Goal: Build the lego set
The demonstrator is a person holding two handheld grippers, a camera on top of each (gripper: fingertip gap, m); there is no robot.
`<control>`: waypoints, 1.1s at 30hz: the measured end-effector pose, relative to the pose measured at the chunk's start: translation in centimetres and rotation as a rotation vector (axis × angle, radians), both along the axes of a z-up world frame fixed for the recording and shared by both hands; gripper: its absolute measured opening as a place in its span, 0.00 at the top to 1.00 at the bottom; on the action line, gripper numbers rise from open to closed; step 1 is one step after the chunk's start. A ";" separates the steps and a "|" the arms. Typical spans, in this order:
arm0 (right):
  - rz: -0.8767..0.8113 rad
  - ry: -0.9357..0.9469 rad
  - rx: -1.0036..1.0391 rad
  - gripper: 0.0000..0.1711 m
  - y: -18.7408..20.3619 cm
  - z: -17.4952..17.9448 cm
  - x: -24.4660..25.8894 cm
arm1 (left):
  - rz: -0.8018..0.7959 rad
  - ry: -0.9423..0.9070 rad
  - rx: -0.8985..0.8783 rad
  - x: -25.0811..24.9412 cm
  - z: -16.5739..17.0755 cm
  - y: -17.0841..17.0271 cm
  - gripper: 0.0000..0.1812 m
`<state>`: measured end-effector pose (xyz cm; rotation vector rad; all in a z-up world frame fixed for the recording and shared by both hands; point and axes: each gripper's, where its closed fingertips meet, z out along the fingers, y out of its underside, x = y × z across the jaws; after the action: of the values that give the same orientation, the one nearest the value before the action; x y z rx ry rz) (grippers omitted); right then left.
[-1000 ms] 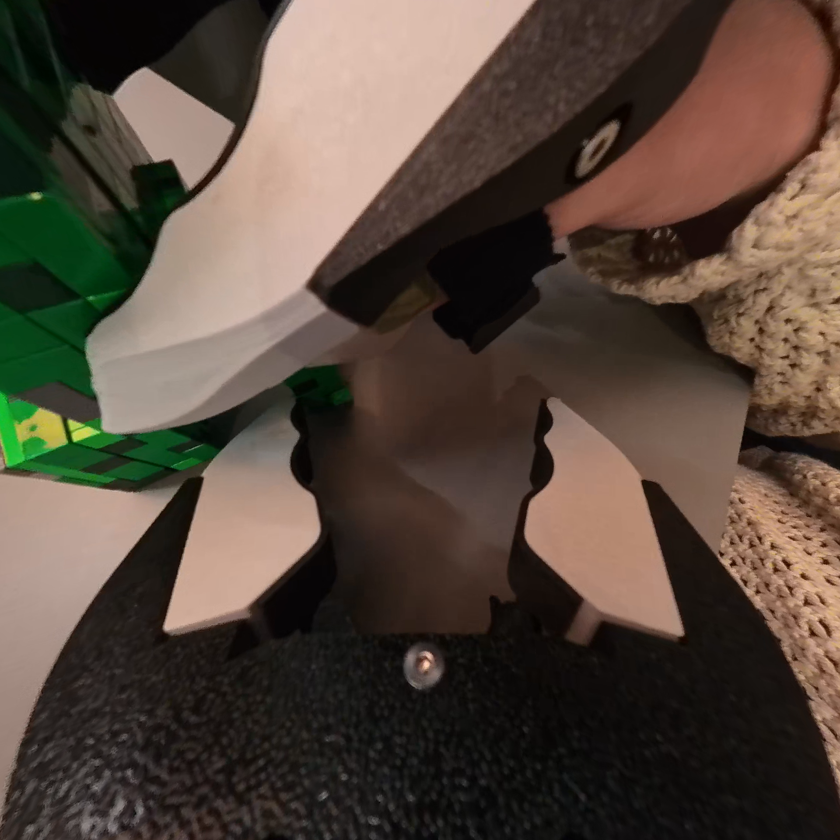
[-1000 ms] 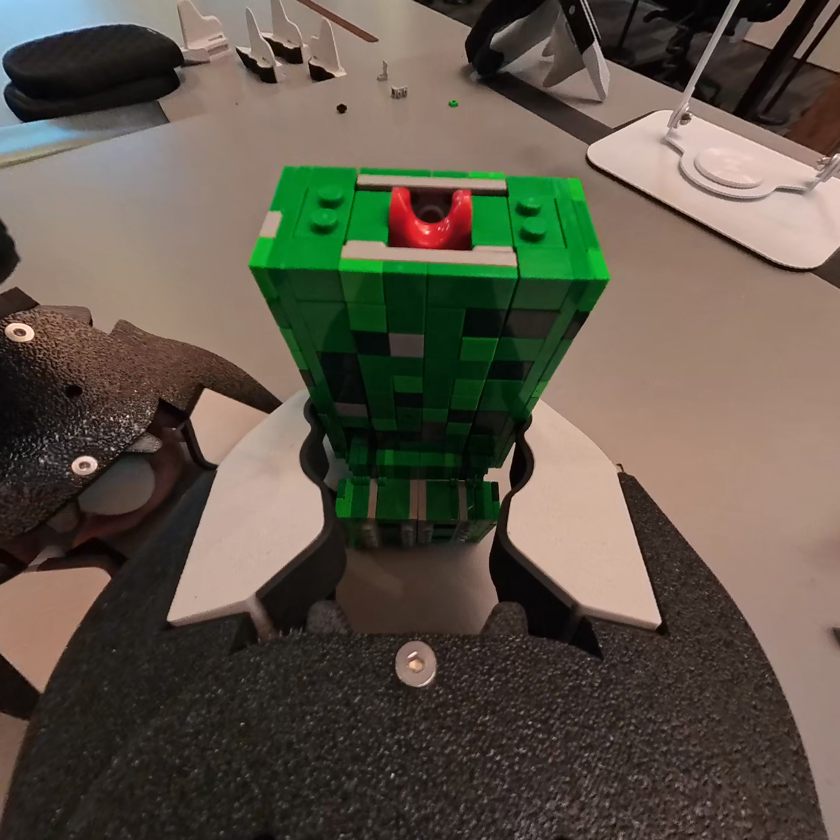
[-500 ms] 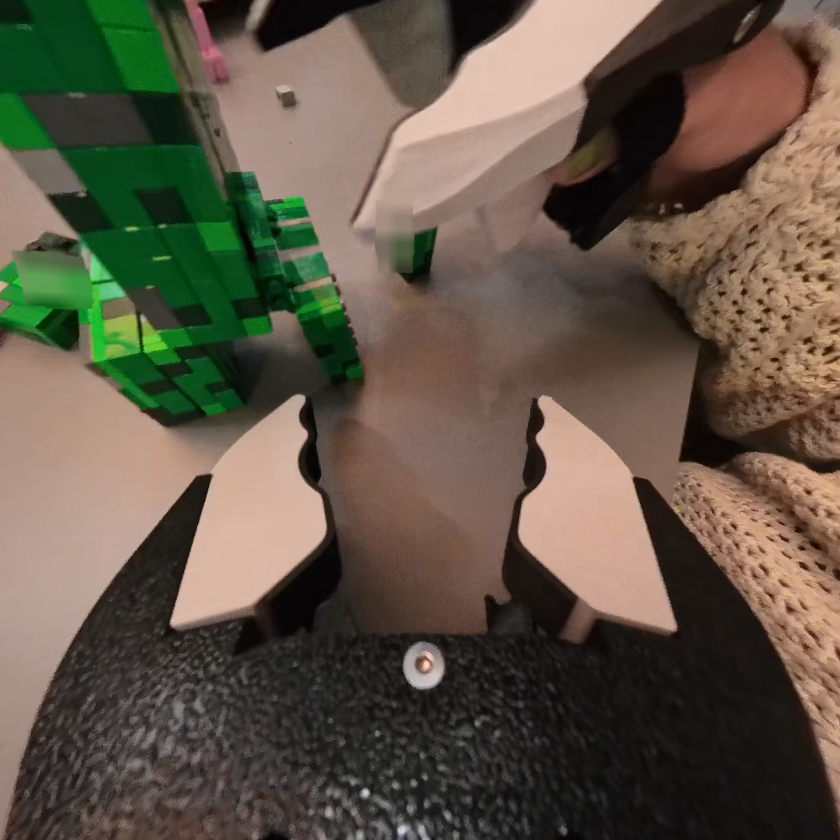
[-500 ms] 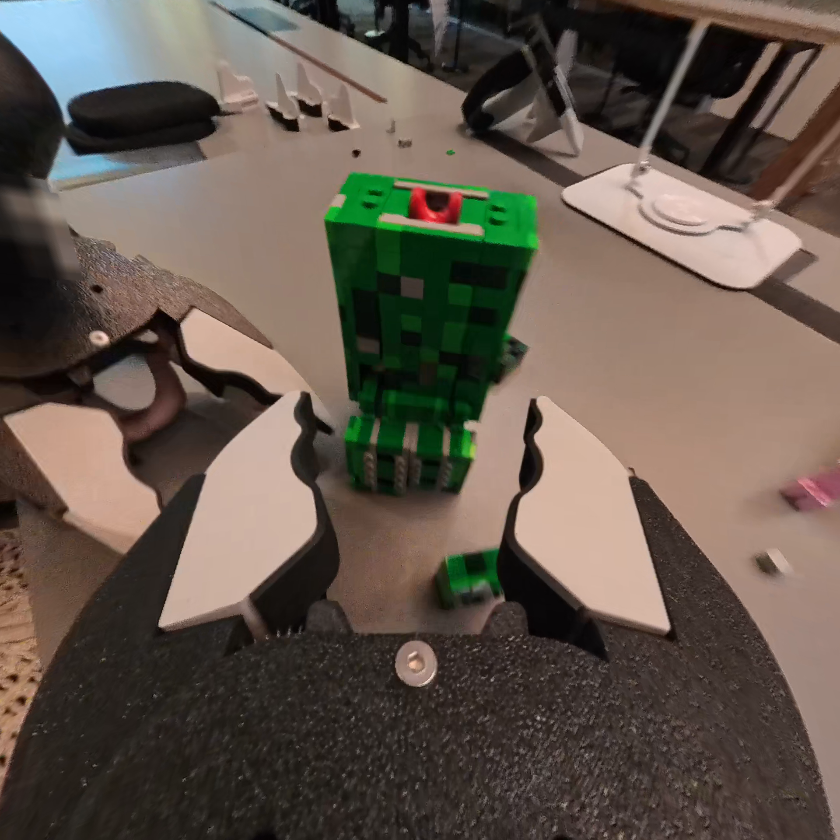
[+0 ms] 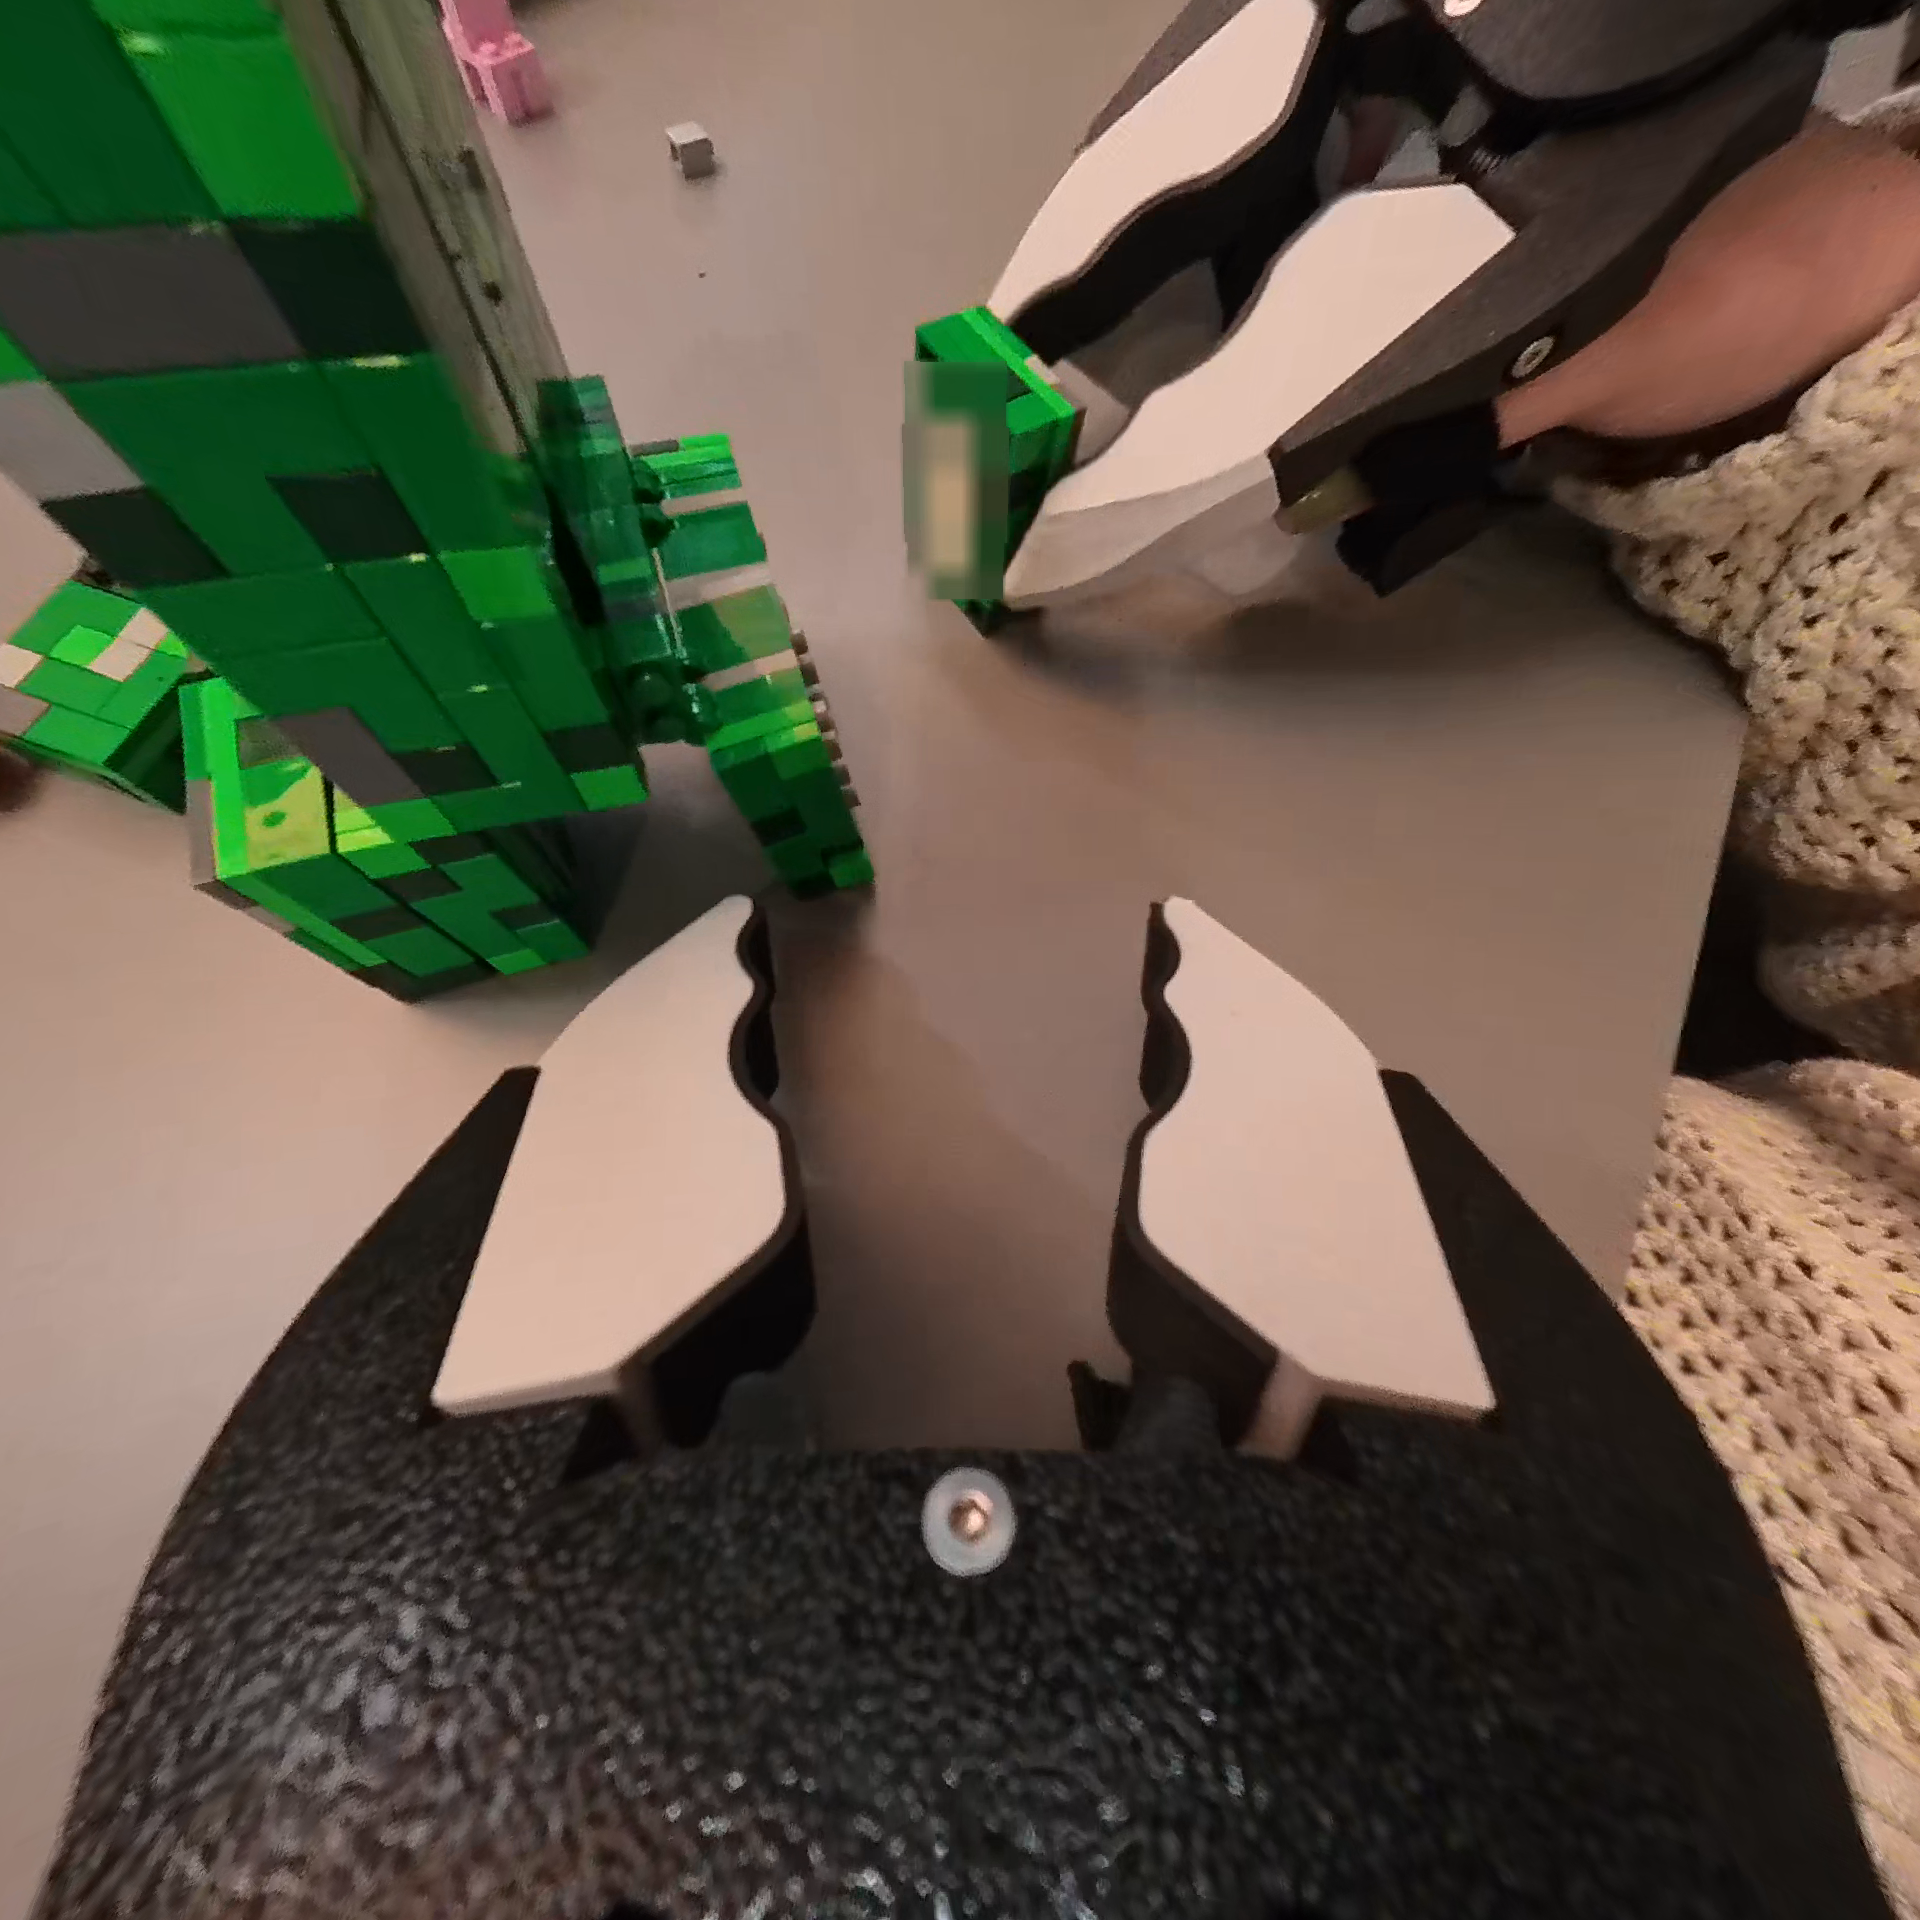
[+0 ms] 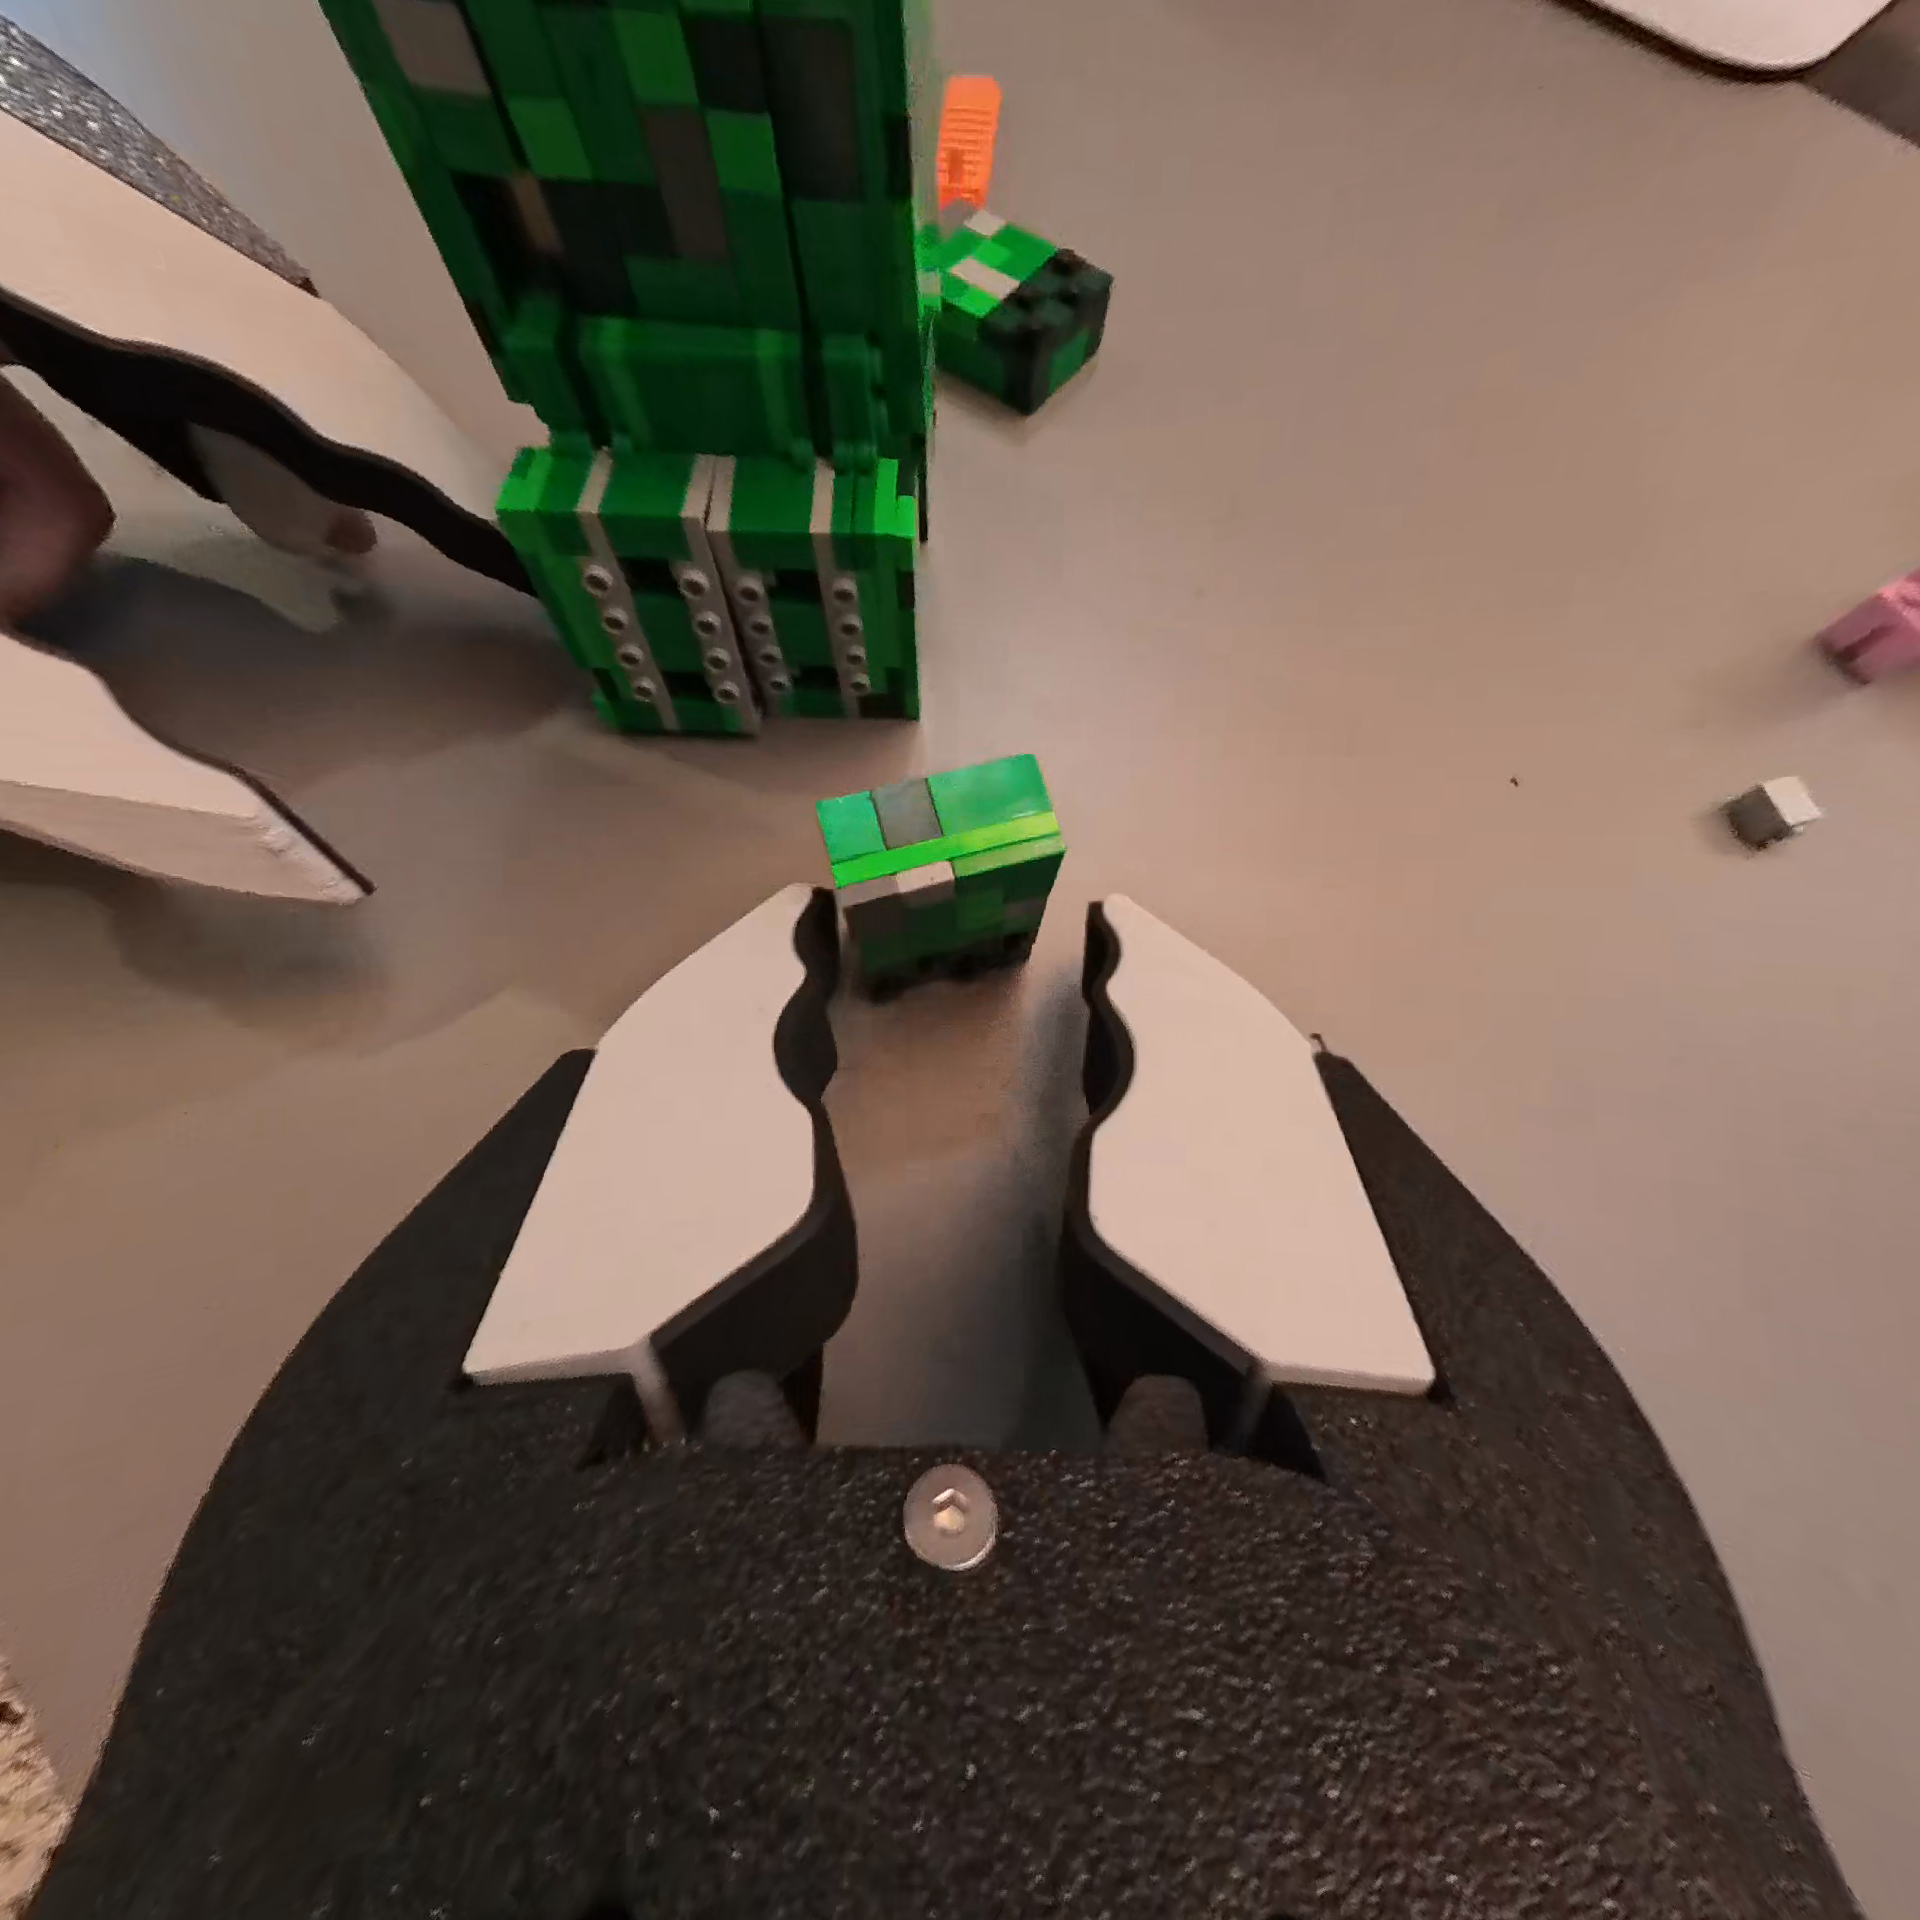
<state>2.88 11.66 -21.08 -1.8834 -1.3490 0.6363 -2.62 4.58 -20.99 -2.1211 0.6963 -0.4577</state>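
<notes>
Tall green, grey and black pixel-patterned lego figure body (image 6: 665, 229) stands upright on the grey matte tabletop (image 6: 1403, 582); its green feet block with grey studded strips (image 6: 717, 603) faces the right wrist camera; in the left wrist view the same body (image 5: 281, 499) fills the upper left.

Right gripper (image 6: 951, 914): white fingers spread, tips either side of a small green lego block with a grey tile on top (image 6: 940, 852) sitting on the table just in front of the feet block; left tip looks right at the block's edge, right tip shows a gap; contact unclear, not pinched. Left wrist view shows that block (image 5: 992, 468) at the right gripper's tips, partly under a blur patch.

Left gripper (image 5: 951, 914): fingers spread, nothing between them, only bare table; sits just beside the figure's base.

Other loose parts: second green and black lego block (image 6: 1023, 301) behind the figure on the right; orange ridged lego piece (image 6: 966, 140) beyond it; pink lego piece (image 6: 1881, 634) at far right; small grey and white cube (image 6: 1771, 810) near it, well apart from the figure.

Cream knitted sleeve (image 5: 1787, 644) at right edge of left wrist view.
</notes>
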 end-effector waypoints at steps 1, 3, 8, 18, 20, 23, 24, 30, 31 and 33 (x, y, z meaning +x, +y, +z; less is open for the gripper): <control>0.008 0.006 0.003 0.77 -0.1 0.2 -0.1 | 0.002 -0.002 0.004 0.0 0.1 0.0 0.63; 0.021 0.005 -0.003 0.79 -0.7 0.3 -0.4 | 0.006 -0.008 0.004 -0.1 0.1 0.1 0.65; 0.046 -0.009 0.005 0.79 -3.0 0.3 -2.7 | 0.023 -0.018 0.007 -0.1 0.2 0.4 0.65; -0.039 -0.022 0.037 0.79 -3.6 0.4 -5.2 | 0.030 -0.062 0.015 -0.2 0.7 0.5 0.66; -0.057 -0.027 0.045 0.79 -3.4 0.5 -5.2 | 0.032 -0.069 0.013 -0.2 0.8 0.6 0.66; -0.060 -0.031 0.048 0.79 -3.5 0.4 -5.3 | 0.031 -0.065 0.013 -0.2 0.7 0.5 0.66; -0.063 -0.028 0.048 0.79 -3.5 0.4 -5.4 | 0.032 -0.062 0.014 -0.2 0.7 0.5 0.66; -0.074 -0.004 0.070 0.75 -3.6 0.7 -5.7 | 0.046 -0.054 0.040 -0.3 0.9 0.6 0.65; -0.071 -0.004 0.070 0.74 -3.7 0.8 -5.6 | 0.049 -0.054 0.047 -0.4 1.0 0.6 0.65; -0.065 0.013 0.065 0.72 -3.8 1.2 -5.1 | 0.055 -0.059 0.063 -0.5 1.3 0.6 0.67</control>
<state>-2.19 7.85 -19.90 -1.8599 -1.2799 0.5648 -3.09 5.22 -19.74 -2.0542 0.6094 -0.4612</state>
